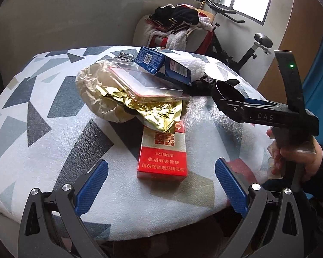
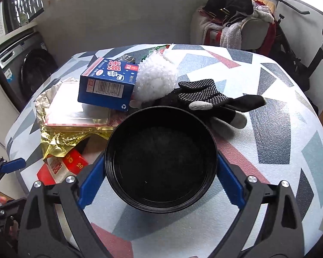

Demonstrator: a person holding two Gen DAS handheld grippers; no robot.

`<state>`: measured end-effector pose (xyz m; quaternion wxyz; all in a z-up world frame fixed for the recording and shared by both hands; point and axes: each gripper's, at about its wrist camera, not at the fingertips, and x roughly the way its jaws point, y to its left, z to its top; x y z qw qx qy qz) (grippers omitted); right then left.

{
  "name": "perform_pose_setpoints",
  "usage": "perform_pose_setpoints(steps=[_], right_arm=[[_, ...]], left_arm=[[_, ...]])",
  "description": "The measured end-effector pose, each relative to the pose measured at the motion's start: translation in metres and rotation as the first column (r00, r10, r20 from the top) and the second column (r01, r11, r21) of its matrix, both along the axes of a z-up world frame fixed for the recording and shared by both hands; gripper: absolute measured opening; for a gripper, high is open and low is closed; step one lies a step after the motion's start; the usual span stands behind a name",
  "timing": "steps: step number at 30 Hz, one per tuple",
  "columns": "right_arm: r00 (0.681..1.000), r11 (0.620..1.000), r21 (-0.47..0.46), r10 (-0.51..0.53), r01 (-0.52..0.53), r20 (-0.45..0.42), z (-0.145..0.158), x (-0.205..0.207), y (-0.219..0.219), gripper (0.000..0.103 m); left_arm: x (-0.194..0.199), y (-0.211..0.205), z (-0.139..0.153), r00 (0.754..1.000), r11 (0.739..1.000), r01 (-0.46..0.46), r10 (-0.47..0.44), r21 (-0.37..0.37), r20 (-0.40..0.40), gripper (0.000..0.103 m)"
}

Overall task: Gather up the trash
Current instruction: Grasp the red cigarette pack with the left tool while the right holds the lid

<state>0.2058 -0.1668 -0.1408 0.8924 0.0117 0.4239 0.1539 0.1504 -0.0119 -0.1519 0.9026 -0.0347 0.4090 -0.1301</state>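
A pile of trash lies on the patterned table [image 1: 43, 150]: a red cigarette pack [image 1: 161, 152], gold foil [image 1: 157, 111], a clear plastic case [image 1: 144, 83], a blue carton [image 1: 161, 64] and crumpled paper [image 1: 92, 92]. My left gripper [image 1: 161, 185] is open just in front of the cigarette pack, one finger on each side, touching nothing. My right gripper [image 2: 161, 182] is shut on a black bowl [image 2: 161, 167], pads pressed against both sides of its rim, above the table. The same blue carton [image 2: 107, 83], foil [image 2: 60, 137] and pack [image 2: 62, 167] lie left of the bowl.
A black dotted glove [image 2: 215, 99] and a white fluffy wad [image 2: 157, 79] lie behind the bowl. A washing machine [image 2: 25, 71] stands at the left, a chair piled with clothes [image 2: 236, 21] behind the table, an exercise bike [image 1: 247, 56] to the right. A hand [image 1: 295, 161] holds the right gripper's handle.
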Motion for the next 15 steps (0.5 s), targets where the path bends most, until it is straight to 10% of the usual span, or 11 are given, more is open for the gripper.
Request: perform_pose_setpoints(steps=[15], right_arm=[[0.998,0.999,0.028,-0.022,0.02,0.062,0.011,-0.044,-0.031,0.093]], left_arm=[[0.063,-0.025,-0.038,0.993,0.975,-0.041,0.064,0.217,-0.097,0.088]])
